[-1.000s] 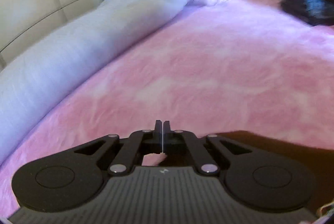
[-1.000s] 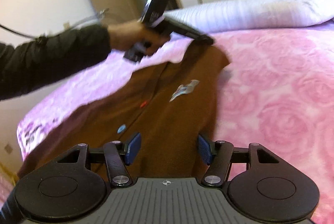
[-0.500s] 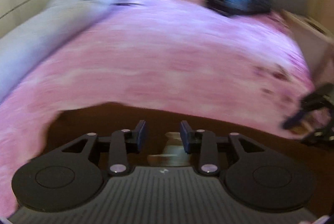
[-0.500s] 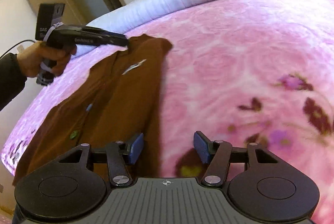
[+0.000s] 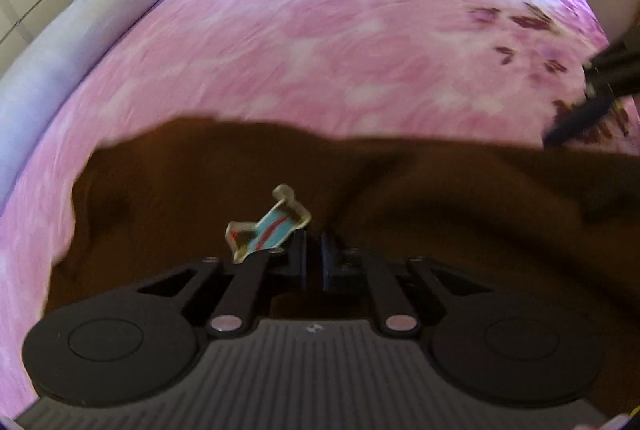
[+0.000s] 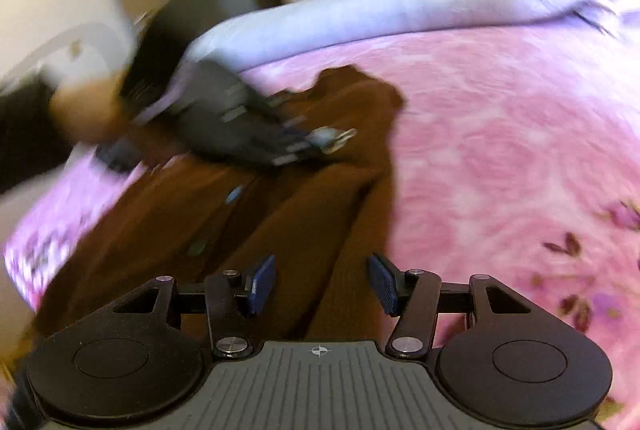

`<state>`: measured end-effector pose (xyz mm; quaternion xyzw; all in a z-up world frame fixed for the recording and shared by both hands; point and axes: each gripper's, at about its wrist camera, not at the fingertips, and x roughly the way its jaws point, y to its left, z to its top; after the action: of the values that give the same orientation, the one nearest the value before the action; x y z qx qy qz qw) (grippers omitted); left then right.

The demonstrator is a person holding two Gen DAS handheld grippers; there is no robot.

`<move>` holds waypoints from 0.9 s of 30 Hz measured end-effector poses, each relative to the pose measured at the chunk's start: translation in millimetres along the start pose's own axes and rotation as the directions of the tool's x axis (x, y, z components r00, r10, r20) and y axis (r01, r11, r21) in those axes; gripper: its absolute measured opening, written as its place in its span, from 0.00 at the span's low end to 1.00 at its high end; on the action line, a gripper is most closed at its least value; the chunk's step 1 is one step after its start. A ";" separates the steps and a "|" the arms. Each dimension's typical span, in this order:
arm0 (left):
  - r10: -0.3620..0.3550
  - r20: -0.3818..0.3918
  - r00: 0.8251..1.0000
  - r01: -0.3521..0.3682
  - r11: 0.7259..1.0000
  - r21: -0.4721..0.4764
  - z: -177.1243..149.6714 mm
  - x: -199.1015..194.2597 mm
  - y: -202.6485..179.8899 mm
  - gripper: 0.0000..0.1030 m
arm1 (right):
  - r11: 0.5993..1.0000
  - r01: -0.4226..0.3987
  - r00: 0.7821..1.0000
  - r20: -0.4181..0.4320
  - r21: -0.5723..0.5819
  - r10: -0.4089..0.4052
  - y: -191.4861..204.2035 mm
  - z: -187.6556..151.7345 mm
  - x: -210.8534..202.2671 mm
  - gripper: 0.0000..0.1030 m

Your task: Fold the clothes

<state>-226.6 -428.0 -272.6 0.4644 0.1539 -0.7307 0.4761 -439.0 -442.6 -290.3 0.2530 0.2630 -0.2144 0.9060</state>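
Left claw newly beside patch, perhaps gripping cardigan.

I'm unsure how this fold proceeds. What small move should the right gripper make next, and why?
Probably lower the right gripper and close on the brown shirt's edge beneath it. Its jaws stand open with nothing between them, while the left gripper is already nearly shut at the fabric near the patch.

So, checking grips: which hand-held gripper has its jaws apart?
The right hand-held gripper: its blue pads, just eased closer, stand apart above the brown cardigan, pinching nothing. The left hand-held gripper, beside the striped patch, is shut.
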 end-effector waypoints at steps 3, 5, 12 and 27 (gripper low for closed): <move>-0.003 0.023 1.000 0.005 0.998 -0.064 -15.7 -6.6 10.1 0.06 | 0.999 0.004 0.999 0.039 0.046 -0.006 -16.5 16.6 9.4 0.53; -0.004 0.034 0.999 0.006 0.997 -0.078 -19.8 -11.4 10.5 0.06 | 0.999 0.013 0.999 0.046 0.051 -0.016 -24.4 28.5 24.2 0.53; 0.005 0.067 0.998 0.002 0.994 -0.113 -38.9 -21.6 16.5 0.06 | 0.998 0.044 0.998 -0.038 -0.038 -0.045 -34.0 66.6 101.3 0.53; 0.022 0.166 0.986 0.043 0.924 -0.380 -15.6 -15.4 76.6 0.35 | 0.976 0.206 0.978 0.044 -0.072 -0.203 -85.4 80.9 50.9 0.00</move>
<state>-152.3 -447.3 -251.4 0.2992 0.2554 -0.7255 0.5648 -414.6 -568.4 -290.2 0.1858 0.2791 -0.3007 0.8928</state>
